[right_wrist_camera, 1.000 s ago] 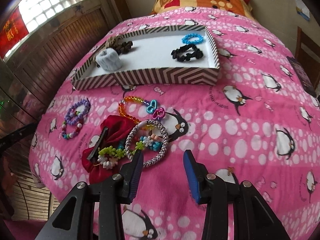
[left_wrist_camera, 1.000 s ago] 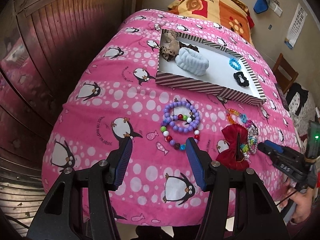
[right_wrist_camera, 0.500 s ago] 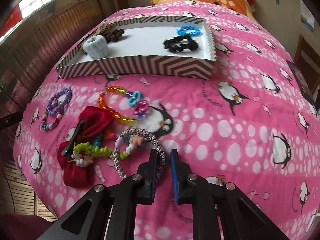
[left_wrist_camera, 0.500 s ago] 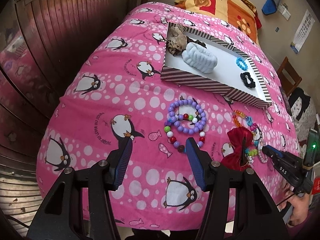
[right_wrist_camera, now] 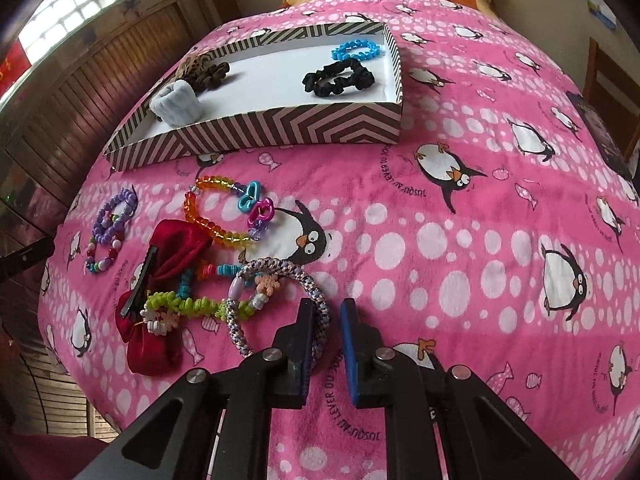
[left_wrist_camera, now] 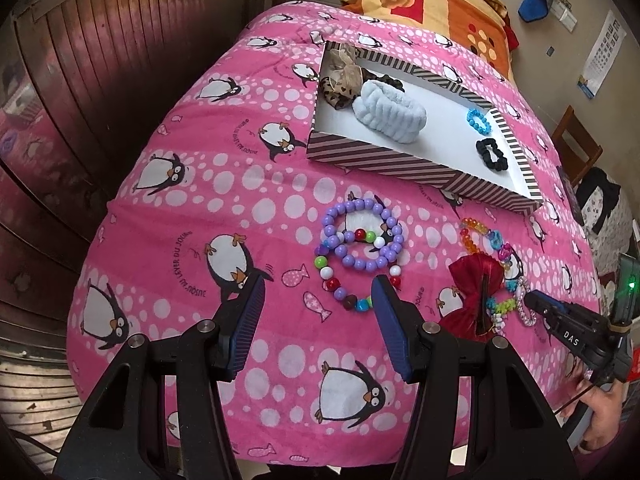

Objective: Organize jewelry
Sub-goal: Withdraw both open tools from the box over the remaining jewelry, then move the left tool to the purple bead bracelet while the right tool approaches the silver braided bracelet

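Note:
A striped box [left_wrist_camera: 400,168] [right_wrist_camera: 280,128] on the pink bed holds a white scrunchie [left_wrist_camera: 390,112], a blue bracelet [right_wrist_camera: 354,50] and a black scrunchie [right_wrist_camera: 340,78]. Purple bead bracelets [left_wrist_camera: 362,240] lie just beyond my open, empty left gripper [left_wrist_camera: 318,312]. My right gripper [right_wrist_camera: 326,322] [left_wrist_camera: 536,304] is shut on the near rim of a braided bangle [right_wrist_camera: 280,276]. A red bow clip [right_wrist_camera: 160,280], a green stretchy bracelet [right_wrist_camera: 188,304] and an orange bead bracelet [right_wrist_camera: 212,216] lie to its left.
The bed's pink penguin blanket [right_wrist_camera: 460,220] falls away at the near edge. A wooden wall [left_wrist_camera: 100,80] stands to the left. A patterned pillow [left_wrist_camera: 432,4] lies behind the box. A chair [left_wrist_camera: 576,140] stands at the right.
My right gripper moved forward and closed its jaws onto the braided bangle's near rim. My left gripper drifted slightly, staying open.

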